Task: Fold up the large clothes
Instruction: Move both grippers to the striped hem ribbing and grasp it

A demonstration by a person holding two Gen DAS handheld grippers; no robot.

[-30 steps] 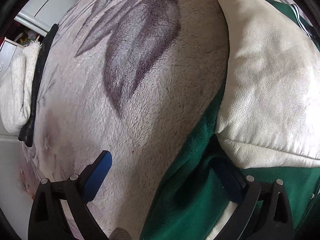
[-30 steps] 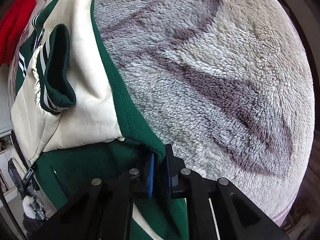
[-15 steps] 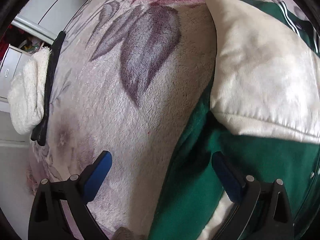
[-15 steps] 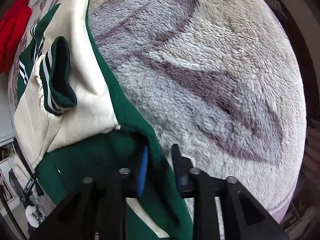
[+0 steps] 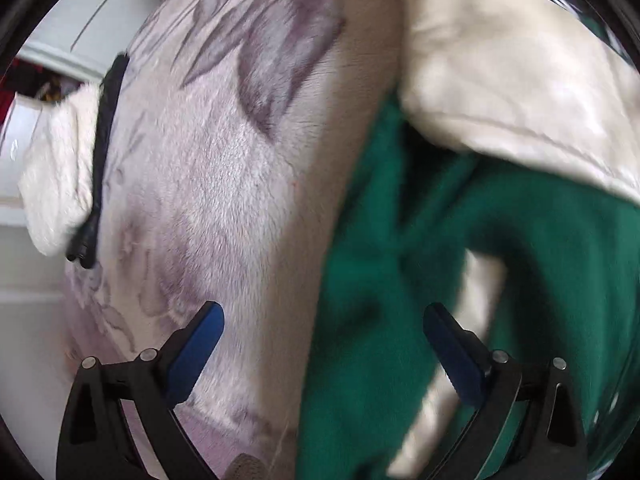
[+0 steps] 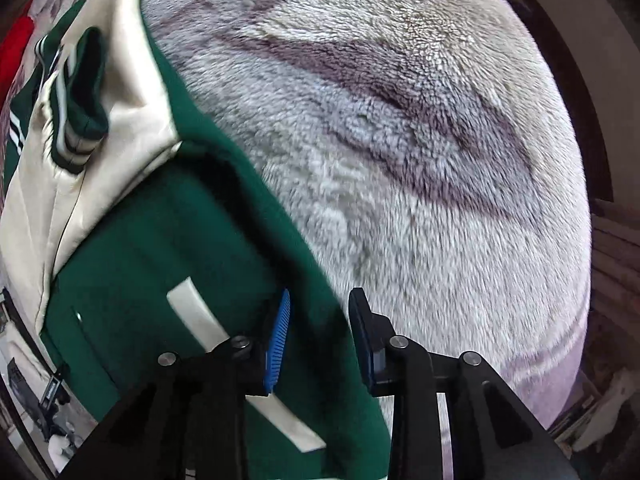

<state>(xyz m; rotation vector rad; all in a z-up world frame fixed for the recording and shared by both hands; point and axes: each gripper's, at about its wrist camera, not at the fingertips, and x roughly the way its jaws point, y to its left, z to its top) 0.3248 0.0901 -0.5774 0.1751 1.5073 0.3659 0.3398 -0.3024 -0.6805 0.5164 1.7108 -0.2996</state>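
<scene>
A green jacket (image 5: 540, 260) with cream sleeves (image 5: 520, 80) lies on a fluffy floral blanket (image 5: 240, 160). My left gripper (image 5: 322, 312) hangs wide open above the jacket's left edge, one finger over the blanket, the other over green cloth, holding nothing. In the right wrist view the jacket (image 6: 160, 240) shows a folded cream sleeve (image 6: 132, 92) with a striped green cuff (image 6: 84, 92) and a cream pocket strip (image 6: 196, 316). My right gripper (image 6: 320, 296) stands above the jacket's right edge. Its jaws are closing, with the green hem below the gap and the pads not pressing on it.
A white fluffy cloth (image 5: 52, 168) and a black strap (image 5: 102, 152) lie at the blanket's left edge. Something red (image 6: 16, 48) sits beyond the jacket. The blanket (image 6: 400, 120) spreads to the right up to the bed's edge.
My right gripper let go of the green hem, opened, and has lifted away from it. My left gripper stayed open and shifted, so more green cloth lies under it.
</scene>
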